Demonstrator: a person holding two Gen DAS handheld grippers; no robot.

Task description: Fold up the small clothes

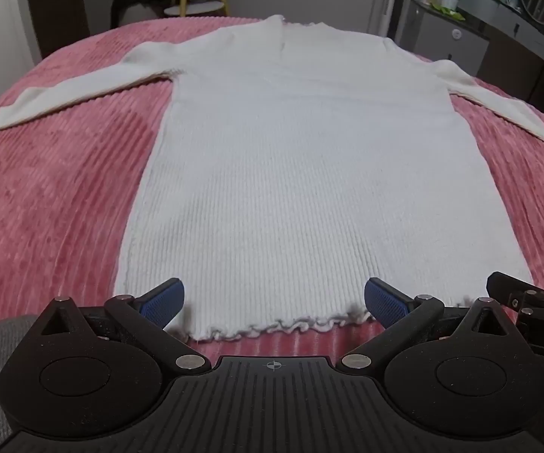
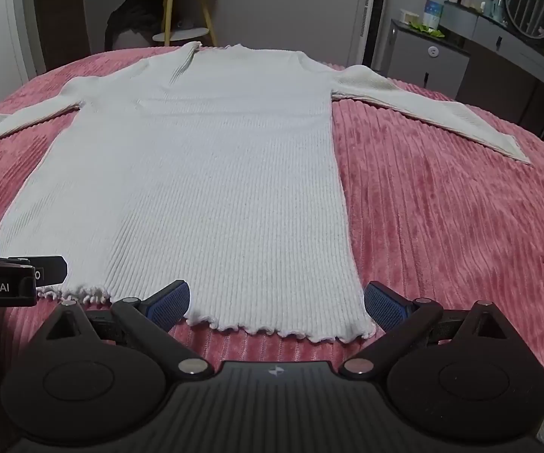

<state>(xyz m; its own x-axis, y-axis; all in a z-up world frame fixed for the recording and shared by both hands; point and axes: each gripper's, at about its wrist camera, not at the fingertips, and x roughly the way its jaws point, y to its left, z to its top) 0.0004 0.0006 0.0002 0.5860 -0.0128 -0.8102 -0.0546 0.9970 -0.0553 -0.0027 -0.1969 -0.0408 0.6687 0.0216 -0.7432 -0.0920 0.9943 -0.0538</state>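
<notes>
A white ribbed long-sleeved top [image 1: 302,173] lies flat on the pink bed cover, front hem near me, collar at the far side, both sleeves spread out. It also shows in the right wrist view [image 2: 204,188]. My left gripper [image 1: 274,300] is open and empty, its blue pads on either side of the frilled hem near its left part. My right gripper [image 2: 276,302] is open and empty over the hem's right corner. Each gripper's body shows at the edge of the other's view.
The pink ribbed bed cover [image 1: 53,196] fills the surface around the top. A dark dresser [image 2: 498,60] with a round mirror and bottles stands at the far right. A yellow-legged stand [image 2: 181,11] and dark clothing are behind the bed.
</notes>
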